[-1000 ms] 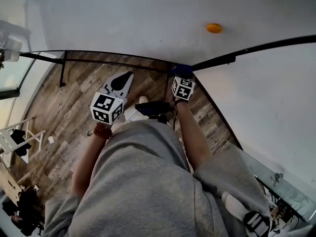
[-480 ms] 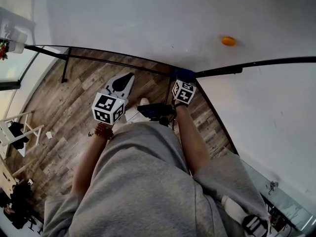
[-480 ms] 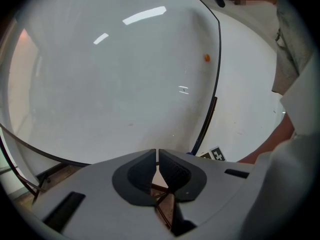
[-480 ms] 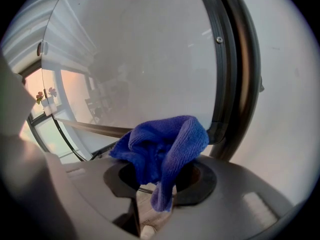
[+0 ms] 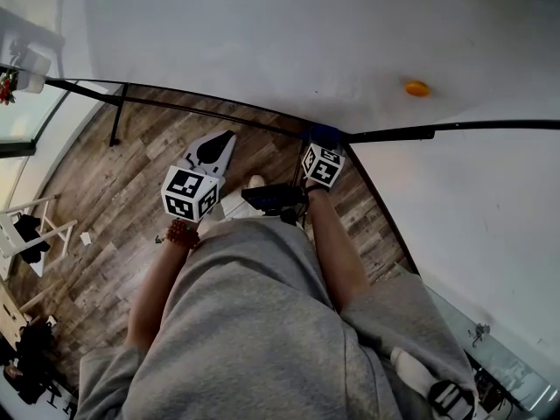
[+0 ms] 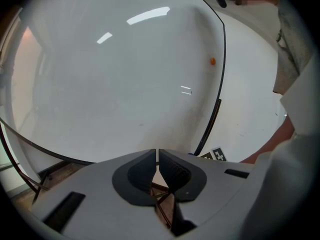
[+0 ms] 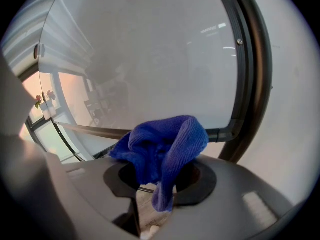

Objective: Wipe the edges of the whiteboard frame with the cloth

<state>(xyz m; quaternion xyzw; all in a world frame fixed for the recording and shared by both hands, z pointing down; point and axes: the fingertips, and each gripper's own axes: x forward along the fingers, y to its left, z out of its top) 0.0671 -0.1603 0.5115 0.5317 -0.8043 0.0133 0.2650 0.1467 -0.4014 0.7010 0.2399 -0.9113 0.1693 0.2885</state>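
Observation:
The whiteboard point(image 5: 262, 33) has a dark frame point(image 5: 192, 109) that meets a second dark bar point(image 5: 437, 130) at a corner. My right gripper point(image 5: 321, 142) is at that corner, shut on a blue cloth point(image 5: 325, 131). In the right gripper view the bunched cloth point(image 7: 162, 151) sticks out of the jaws, against the frame's corner point(image 7: 235, 131). My left gripper point(image 5: 224, 138) hangs left of it, below the bottom frame and over the floor. Its jaws are shut on nothing in the left gripper view point(image 6: 157, 160), which faces the board point(image 6: 125, 74) and its frame point(image 6: 220, 69).
An orange magnet point(image 5: 417, 87) sticks to the board right of the corner. Wooden floor point(image 5: 114, 191) lies below, with a white folding stand point(image 5: 26, 239) at the left. A black device point(image 5: 273, 196) hangs at the person's waist. A frame leg point(image 5: 116, 116) drops at left.
The head view has turned, so the orange magnet drifts to the right. The right gripper stays at the frame corner with the cloth. The left gripper has hardly moved.

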